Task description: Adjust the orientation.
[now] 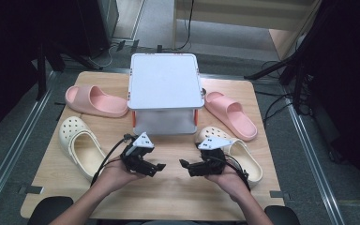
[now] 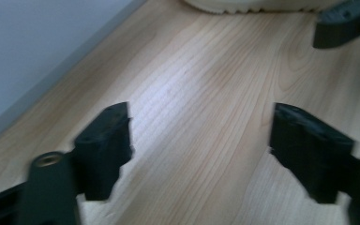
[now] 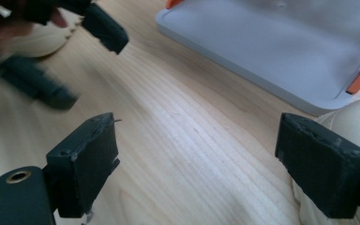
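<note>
Hovering: left tongs point(image 1: 161, 166) and right tongs point(image 1: 183, 164), both spread, empty, facing each other
Place: counter point(image 1: 168, 197) near edge
Behind: grey box point(image 1: 165, 80)

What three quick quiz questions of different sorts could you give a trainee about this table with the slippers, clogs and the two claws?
1. True or false: the left claw is shut on a pink slipper.
2. How many cream clogs are on the table?
3. Multiple choice: the grey two-tier rack stands A) at the table's far middle, B) at its near left corner, C) on the floor.

Key: 1 false, both claws are open and empty. 2 two. 3 A.
</note>
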`<state>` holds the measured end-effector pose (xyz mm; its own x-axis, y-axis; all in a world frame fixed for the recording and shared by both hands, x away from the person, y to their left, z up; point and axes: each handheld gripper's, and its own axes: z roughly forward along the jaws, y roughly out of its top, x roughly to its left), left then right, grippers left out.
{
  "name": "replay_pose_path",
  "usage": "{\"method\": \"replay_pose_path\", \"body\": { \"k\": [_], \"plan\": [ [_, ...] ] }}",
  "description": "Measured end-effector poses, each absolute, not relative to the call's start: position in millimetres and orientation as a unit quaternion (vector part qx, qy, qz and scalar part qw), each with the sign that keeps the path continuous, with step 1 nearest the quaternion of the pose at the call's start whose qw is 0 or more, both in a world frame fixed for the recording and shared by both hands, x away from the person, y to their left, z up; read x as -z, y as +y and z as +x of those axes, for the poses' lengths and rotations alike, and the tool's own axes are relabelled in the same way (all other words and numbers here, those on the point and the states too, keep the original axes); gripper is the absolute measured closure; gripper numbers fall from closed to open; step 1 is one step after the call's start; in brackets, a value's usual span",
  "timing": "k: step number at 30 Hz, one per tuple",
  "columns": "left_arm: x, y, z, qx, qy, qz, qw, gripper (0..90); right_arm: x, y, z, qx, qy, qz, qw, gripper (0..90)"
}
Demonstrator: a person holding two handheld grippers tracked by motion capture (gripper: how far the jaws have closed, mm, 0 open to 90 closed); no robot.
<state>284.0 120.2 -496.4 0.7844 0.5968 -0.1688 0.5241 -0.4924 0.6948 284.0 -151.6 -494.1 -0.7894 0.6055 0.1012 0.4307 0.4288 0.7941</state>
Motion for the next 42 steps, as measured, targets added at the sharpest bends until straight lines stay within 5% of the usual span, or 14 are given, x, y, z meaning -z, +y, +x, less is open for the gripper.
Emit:
{"method": "replay_pose_path", "body": {
  "k": [6, 15, 19, 42],
  "plan": [
    [492, 127, 283, -0.057, 0.324, 0.862, 0.386, 38.7, 486, -155, 281, -0.449, 0.844, 0.276, 0.097, 13.3],
    [480, 136, 281, -0.059, 0.377, 0.842, 0.38, 49.9, 486, -161, 288, -0.437, 0.853, 0.283, 0.041, 42.2],
    [474, 145, 279, -0.053, 0.404, 0.827, 0.387, 52.2, 480, -160, 285, -0.46, 0.845, 0.264, 0.068, 50.2],
    [467, 192, 259, -0.102, 0.477, 0.792, 0.368, 47.8, 469, -142, 299, -0.449, 0.857, 0.243, 0.069, 43.0]
  ]
}}
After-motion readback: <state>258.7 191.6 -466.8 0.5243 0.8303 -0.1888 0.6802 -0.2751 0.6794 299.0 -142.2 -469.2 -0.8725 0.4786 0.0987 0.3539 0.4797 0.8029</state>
